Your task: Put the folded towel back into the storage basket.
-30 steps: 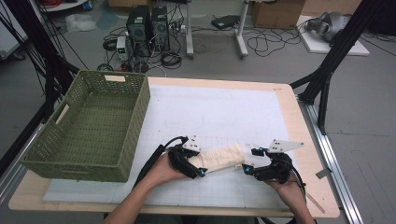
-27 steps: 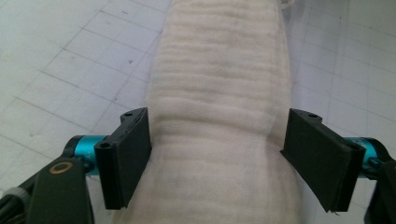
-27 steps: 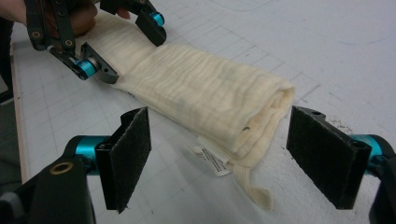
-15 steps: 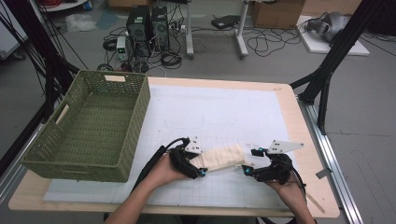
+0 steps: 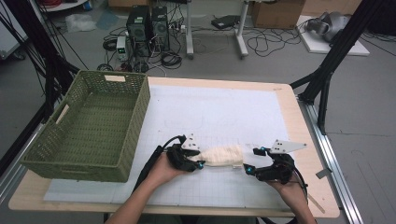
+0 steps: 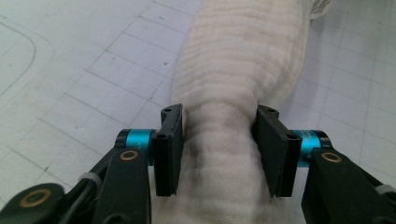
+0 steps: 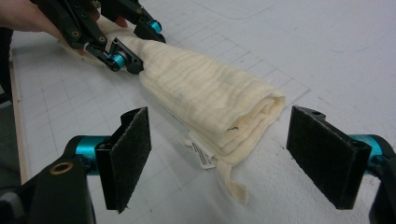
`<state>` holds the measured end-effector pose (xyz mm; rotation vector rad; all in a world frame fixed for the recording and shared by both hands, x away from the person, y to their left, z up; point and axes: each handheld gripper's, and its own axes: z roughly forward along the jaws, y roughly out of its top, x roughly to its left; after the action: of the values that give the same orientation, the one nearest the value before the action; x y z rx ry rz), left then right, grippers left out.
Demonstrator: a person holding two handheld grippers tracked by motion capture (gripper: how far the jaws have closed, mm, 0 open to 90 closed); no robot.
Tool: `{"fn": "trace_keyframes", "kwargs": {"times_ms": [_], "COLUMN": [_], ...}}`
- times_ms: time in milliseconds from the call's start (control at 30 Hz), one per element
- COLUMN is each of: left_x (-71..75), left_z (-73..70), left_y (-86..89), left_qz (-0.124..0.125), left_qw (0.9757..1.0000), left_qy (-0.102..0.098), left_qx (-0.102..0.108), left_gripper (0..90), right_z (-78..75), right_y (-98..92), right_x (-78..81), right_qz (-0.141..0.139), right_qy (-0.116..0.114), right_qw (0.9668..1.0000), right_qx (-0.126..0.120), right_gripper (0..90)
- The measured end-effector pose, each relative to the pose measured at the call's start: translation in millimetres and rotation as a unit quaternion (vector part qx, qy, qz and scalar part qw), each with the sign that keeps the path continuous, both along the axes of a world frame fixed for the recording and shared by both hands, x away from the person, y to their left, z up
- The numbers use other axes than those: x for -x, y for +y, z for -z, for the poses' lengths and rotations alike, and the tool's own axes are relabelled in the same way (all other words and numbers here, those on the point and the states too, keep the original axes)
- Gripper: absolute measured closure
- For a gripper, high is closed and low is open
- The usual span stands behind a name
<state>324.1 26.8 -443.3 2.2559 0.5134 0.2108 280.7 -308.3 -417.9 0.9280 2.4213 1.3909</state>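
A rolled cream cloth (image 5: pixel 224 155) lies on the white gridded mat (image 5: pixel 219 112) near the table's front edge. My left gripper (image 5: pixel 198 158) has just been closing on the roll's left end. In the left gripper view its pads (image 6: pixel 170 149) press into the cloth (image 6: pixel 243 56) and pinch it narrower. My right gripper (image 5: pixel 251 160) stands open at the roll's right end. In the right gripper view the cloth's folded end (image 7: pixel 219 112), with a small tag, lies between the wide-apart pads (image 7: pixel 133 154) and touches neither. The left gripper (image 7: pixel 137 42) shows beyond it.
A green woven basket (image 5: pixel 140 107) stands at the left of the table, close to my left forearm. The mat stretches bare behind the cloth. The wooden table edge (image 5: pixel 322 186) runs just right of my right hand. Black frame legs stand off the table's right side.
The left gripper's jaws have closed in onto the cloth's left end. Neither hand has moved, and the right gripper's jaws stand as before.
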Motion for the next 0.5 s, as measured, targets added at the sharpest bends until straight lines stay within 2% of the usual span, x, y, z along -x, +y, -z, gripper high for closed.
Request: {"fn": "trace_keyframes", "kwargs": {"times_ms": [233, 433, 500], "left_x": [0.0, 0.0, 0.1], "left_z": [0.6, 0.0, 0.3], "left_y": [2.0, 2.5, 2.3], "left_qz": [-0.016, -0.015, -0.020], "left_qw": [0.9998, 0.9998, 0.9997], "left_qy": [-0.009, -0.010, -0.007], "left_qx": [0.006, 0.004, 0.010], "left_gripper": [69.3, 74.7, 75.7], "right_z": [0.2, 0.1, 0.2], "right_y": [-0.9, -1.2, -1.4], "right_x": [-0.4, 0.2, 0.1], "right_qz": [0.001, 0.003, 0.003], "right_qy": [-0.003, 0.000, -0.001], "right_qw": [1.0000, 1.0000, 1.0000], "right_qx": [0.000, -0.001, -0.001], "right_gripper": [21.4, 21.4, 21.4]}}
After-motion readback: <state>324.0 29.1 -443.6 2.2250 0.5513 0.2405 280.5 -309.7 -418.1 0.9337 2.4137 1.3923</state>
